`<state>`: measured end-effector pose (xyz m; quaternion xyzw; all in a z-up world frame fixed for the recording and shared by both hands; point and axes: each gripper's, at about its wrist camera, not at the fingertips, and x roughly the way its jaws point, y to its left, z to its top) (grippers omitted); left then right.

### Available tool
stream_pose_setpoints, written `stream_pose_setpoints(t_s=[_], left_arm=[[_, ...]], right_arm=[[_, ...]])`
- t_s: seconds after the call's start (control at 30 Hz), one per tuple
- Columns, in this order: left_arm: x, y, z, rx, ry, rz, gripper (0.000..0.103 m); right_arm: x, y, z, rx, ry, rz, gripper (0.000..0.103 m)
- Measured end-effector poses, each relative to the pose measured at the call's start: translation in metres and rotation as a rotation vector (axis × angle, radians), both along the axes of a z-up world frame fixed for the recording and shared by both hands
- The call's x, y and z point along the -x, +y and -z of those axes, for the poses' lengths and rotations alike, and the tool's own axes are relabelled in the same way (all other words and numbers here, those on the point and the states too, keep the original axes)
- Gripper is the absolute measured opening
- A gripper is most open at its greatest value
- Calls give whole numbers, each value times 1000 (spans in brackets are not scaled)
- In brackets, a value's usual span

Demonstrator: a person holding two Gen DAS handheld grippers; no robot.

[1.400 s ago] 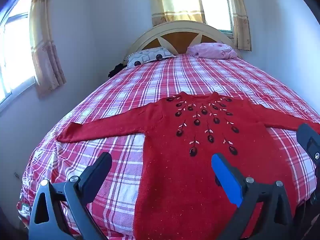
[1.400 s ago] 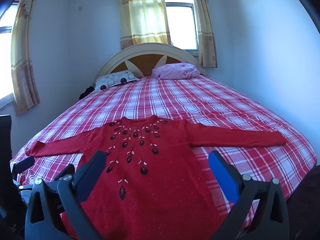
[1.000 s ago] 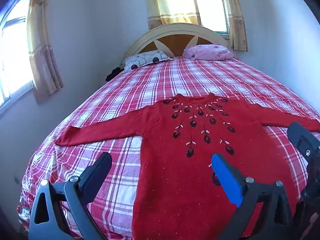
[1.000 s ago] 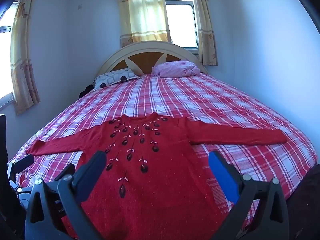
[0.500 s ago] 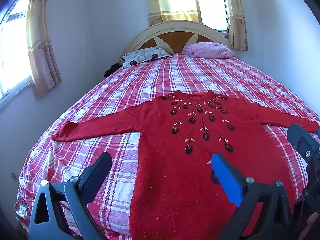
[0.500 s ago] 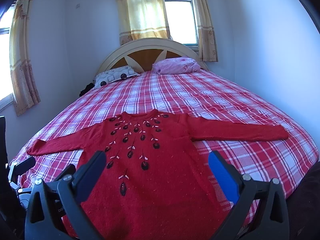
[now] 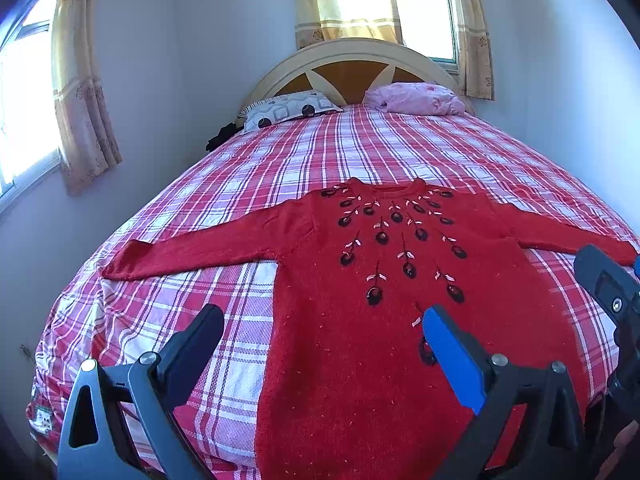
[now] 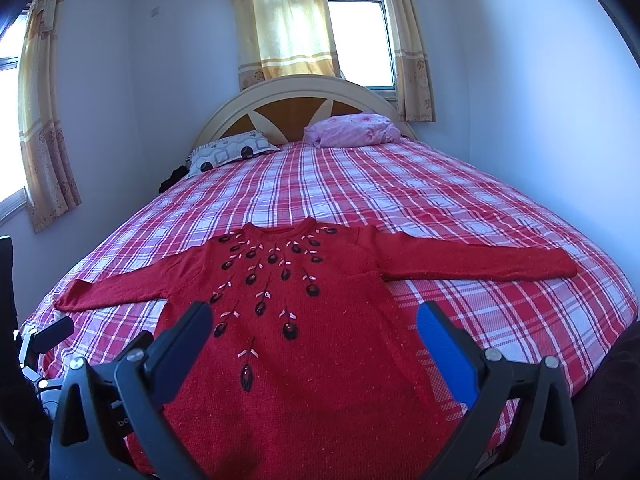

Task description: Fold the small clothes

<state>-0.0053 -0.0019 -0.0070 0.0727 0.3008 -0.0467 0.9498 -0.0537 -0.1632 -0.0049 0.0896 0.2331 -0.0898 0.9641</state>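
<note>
A red knitted sweater (image 7: 360, 340) with dark embroidered flowers lies flat, face up, on the plaid bed, both sleeves spread out sideways; its hem runs off the near bed edge. My left gripper (image 7: 320, 320) hovers open above the sweater's lower left side, nothing between its fingers. From the right wrist view the same sweater (image 8: 320, 360) fills the foreground, and my right gripper (image 8: 312, 316) stands open above its lower body, holding nothing. The right gripper's finger (image 7: 604, 280) shows at the left view's right edge.
The bed (image 8: 440, 200) has a red and white plaid cover. A patterned pillow (image 8: 232, 152) and a pink pillow (image 8: 352, 130) lie by the arched headboard (image 8: 300, 100). Walls stand close on both sides. Curtained windows are behind and to the left.
Both cameras have shifted only slightly, tilting and drifting over the bed. The sweater has not moved and both grippers stay open.
</note>
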Motion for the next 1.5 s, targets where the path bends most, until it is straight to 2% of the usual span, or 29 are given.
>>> stream_pose_setpoints(t_s=[1.2, 1.5], left_arm=[[-2, -1, 2, 8, 22, 5, 100], [-19, -2, 10, 24, 42, 20, 100]], right_arm=[[-1, -1, 5, -19, 16, 0, 103], [-9, -16, 12, -35, 28, 36, 103]])
